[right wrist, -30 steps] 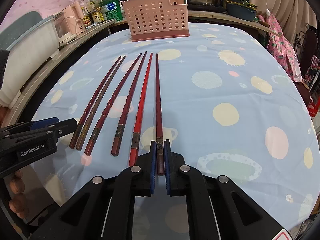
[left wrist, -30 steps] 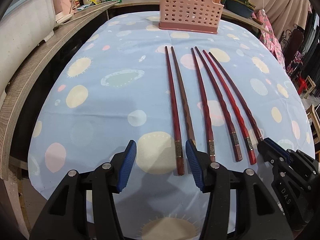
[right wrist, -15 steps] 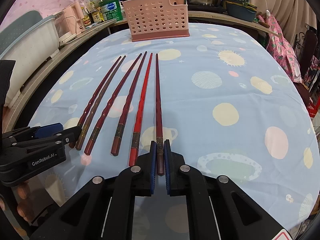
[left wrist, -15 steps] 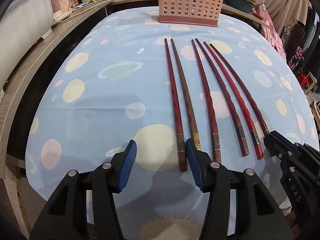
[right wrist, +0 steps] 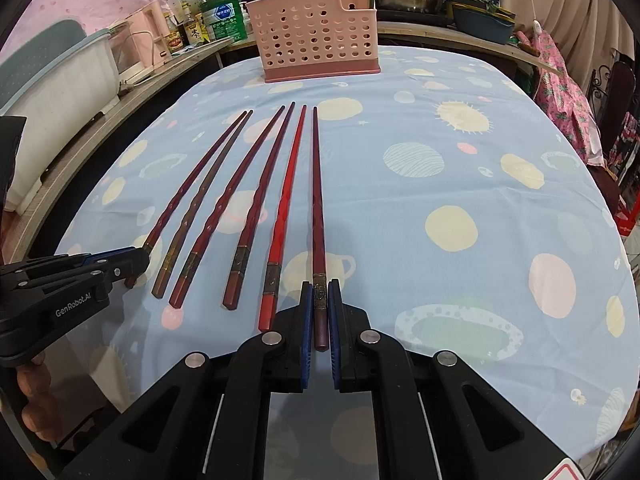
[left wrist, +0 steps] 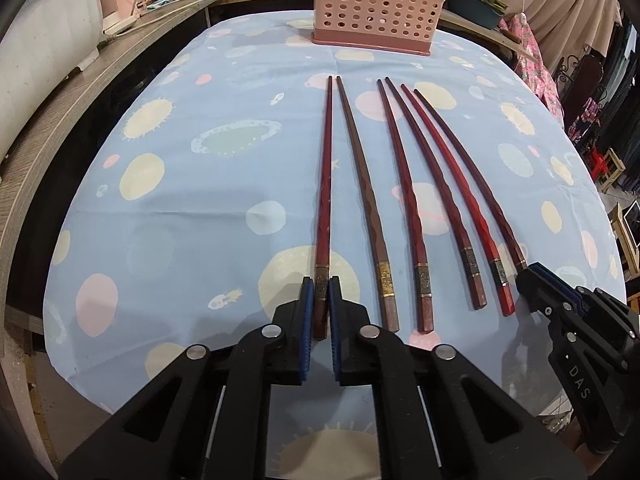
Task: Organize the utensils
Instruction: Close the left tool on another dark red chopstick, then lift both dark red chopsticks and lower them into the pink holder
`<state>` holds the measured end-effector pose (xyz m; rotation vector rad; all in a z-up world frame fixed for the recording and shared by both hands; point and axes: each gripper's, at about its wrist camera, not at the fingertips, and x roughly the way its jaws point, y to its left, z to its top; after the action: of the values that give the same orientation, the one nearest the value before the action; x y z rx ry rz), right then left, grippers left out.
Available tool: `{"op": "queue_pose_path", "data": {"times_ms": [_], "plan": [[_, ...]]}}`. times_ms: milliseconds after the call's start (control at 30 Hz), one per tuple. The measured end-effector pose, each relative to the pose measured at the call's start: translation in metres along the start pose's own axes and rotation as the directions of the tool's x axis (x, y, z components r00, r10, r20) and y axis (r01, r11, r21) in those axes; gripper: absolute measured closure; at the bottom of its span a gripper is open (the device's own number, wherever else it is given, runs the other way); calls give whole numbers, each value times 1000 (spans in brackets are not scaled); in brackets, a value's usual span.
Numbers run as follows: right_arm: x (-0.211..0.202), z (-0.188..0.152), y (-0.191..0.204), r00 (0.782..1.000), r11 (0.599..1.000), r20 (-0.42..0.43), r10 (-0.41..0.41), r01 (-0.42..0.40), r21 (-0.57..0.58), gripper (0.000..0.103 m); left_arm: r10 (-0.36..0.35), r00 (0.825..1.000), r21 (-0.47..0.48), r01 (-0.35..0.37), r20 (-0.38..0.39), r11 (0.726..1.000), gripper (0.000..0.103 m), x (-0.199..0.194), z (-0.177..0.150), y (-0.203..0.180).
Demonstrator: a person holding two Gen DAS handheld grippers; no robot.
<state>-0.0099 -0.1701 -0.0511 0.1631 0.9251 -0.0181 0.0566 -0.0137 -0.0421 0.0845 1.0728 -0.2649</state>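
Red-brown chopsticks (left wrist: 404,200), six in all, lie on the worktop (left wrist: 180,200) with none yet in the far basket (left wrist: 376,8), as the left gripper (left wrist: 319,298) and right gripper (right wrist: 319,300) each clamp fingers on the near end of an outermost stick.

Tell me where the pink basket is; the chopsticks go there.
The pink basket stands upright at the table's far end in both views, beyond the chopstick tips, touching none.
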Motion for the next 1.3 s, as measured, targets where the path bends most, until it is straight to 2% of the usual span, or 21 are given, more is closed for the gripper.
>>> {"op": "queue_pose_path", "data": {"times_ms": [333,633,833,1033,1300], "plan": [[-16,8,-6,999,1000,33,5,-6,17,96,-21,999,-18,21,25,1000,96,-18,8,2],[-56,44,-18,988,998,150,23,-32,57,96,-48,992,-50,54,114,997,96,-58,31,9],[-76,80,-26,972,995,227,51,-69,72,96,-67,979,-69,82,195,994,96,-86,59,16],[-92,124,-35,946,991,316,70,-101,83,96,-57,957,-72,80,283,994,96,-107,101,22],[-94,172,-39,920,990,384,77,-115,78,96,-55,933,-79,89,356,993,96,-119,157,27]]}}
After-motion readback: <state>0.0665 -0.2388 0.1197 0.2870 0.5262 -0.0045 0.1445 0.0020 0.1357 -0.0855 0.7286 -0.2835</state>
